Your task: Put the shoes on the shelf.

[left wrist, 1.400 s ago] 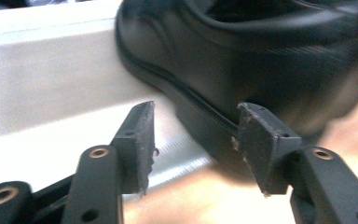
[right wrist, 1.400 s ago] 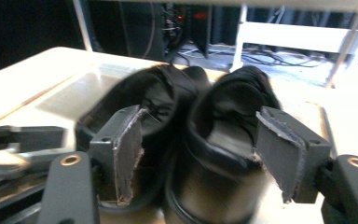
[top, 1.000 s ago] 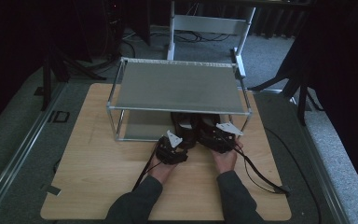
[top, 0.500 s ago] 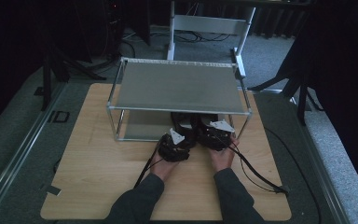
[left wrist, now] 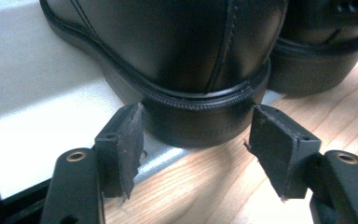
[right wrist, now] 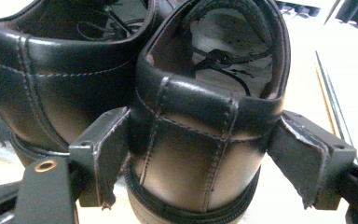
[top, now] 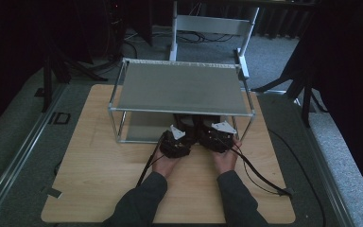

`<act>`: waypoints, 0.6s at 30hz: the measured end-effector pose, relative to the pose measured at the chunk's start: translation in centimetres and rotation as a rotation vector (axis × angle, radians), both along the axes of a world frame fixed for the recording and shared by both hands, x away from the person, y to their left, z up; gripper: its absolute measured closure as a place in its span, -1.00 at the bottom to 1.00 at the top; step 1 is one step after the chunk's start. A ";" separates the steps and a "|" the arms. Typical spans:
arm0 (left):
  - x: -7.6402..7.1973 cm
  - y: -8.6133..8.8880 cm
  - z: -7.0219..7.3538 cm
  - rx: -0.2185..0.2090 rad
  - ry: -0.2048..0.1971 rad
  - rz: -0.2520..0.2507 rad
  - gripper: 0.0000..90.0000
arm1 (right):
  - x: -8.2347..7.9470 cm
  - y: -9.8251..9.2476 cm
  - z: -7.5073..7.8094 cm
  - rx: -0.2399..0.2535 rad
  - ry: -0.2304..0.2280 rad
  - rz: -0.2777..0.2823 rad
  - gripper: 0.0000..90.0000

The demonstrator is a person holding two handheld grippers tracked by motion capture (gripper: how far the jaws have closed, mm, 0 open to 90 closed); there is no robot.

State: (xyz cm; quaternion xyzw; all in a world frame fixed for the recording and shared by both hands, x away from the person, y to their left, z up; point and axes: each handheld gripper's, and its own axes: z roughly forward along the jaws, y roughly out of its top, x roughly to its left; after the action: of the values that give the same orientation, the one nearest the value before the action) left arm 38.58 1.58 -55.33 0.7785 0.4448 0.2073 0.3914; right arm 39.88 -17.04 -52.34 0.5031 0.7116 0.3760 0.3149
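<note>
While both my hands sit low in the middle of the high view at the front edge of the metal rack (top: 179, 90), my right gripper (right wrist: 205, 163) has its jaws pressed against both sides of the right shoe's (right wrist: 209, 116) heel. My left gripper (left wrist: 196, 149) stands spread wide around the left shoe's (left wrist: 177, 51) heel, apart from it. No brand or writing is readable on either shoe.
</note>
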 end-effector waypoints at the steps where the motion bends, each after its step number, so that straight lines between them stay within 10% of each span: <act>1: -0.1 0.1 0.0 0.000 -0.003 -0.003 -0.16 | 0.0 0.0 0.0 0.006 -0.001 0.002 -0.54; 13: -0.1 0.4 -0.1 -0.032 0.016 -0.011 -0.13 | 1.6 0.2 0.0 0.044 -0.004 -0.018 -0.65; 18: -1.0 0.9 0.4 -0.040 0.017 -0.032 -0.17 | 0.0 -0.8 0.3 0.065 -0.006 0.005 -0.61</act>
State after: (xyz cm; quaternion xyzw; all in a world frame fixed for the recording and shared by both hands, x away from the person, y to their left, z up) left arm 37.56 2.50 -54.92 0.7794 0.4397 0.1854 0.4061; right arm 39.89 -17.80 -52.00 0.5102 0.6992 0.4012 0.2996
